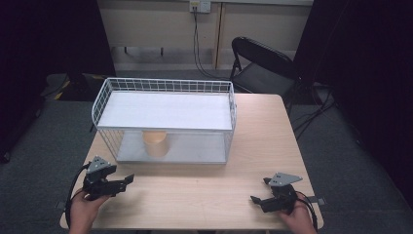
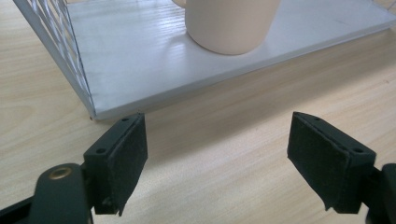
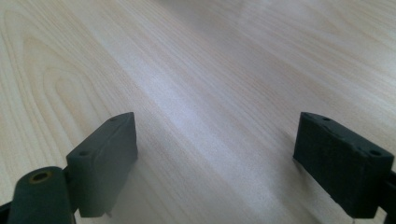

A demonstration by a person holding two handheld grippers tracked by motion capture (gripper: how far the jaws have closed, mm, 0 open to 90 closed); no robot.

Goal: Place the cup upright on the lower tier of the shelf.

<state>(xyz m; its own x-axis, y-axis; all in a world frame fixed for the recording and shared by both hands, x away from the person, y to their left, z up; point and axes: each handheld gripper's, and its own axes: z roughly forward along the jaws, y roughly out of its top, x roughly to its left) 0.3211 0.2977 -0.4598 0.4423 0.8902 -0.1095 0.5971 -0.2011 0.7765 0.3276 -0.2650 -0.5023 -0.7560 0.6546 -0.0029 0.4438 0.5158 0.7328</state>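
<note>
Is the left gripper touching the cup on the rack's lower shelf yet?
Apart. In the left gripper view, the left gripper has open jaws over bare table, and the cup stands beyond on the lower shelf.

Cup [image 1: 155, 143] on rack's [image 1: 165, 111] lower shelf — rack mid-table [image 1: 263, 146], chair [image 1: 260, 66] behind.

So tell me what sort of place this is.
Probably a lab or studio set up for recording: dark curtains at both sides, a bare wooden table, a folding chair, grey carpet, and cables hanging from a wall socket.
</note>
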